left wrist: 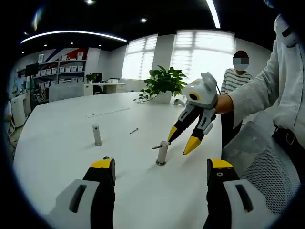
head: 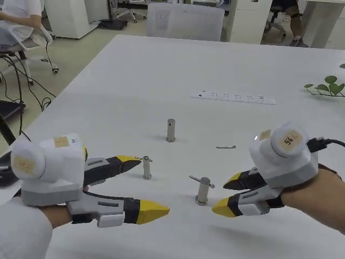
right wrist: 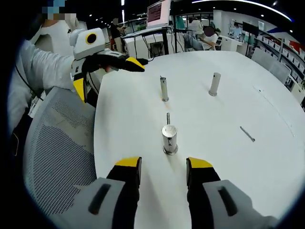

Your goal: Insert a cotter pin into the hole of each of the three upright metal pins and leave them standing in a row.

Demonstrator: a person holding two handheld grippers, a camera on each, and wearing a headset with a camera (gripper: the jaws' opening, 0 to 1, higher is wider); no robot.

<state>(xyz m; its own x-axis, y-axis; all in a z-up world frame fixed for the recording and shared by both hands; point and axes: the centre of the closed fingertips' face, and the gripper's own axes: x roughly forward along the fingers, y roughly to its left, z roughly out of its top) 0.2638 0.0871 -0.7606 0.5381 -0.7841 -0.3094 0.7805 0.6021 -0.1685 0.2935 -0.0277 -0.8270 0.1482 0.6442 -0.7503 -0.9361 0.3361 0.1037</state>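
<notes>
Three upright metal pins stand on the white table (head: 108, 97). The far pin (head: 171, 130) (left wrist: 97, 134) (right wrist: 215, 84) has an empty hole. The left pin (head: 146, 168) (right wrist: 164, 89) carries a cotter pin at its top. The near pin (head: 202, 191) (left wrist: 163, 153) (right wrist: 169, 138) has a cotter pin (head: 201, 181) through it. One loose cotter pin (head: 226, 147) (left wrist: 134, 130) (right wrist: 247, 134) lies flat on the table. My left gripper (head: 145, 184) (left wrist: 161, 164) is open beside the left pin, holding nothing. My right gripper (head: 222, 197) (right wrist: 163, 164) is open just right of the near pin, which stands just ahead of its jaws.
A white power strip (head: 233, 97) lies far back on the table. Plant leaves (head: 326, 86) reach in at the right edge. A grey chair (head: 186, 21) stands behind the table's far end. People sit or stand around the room.
</notes>
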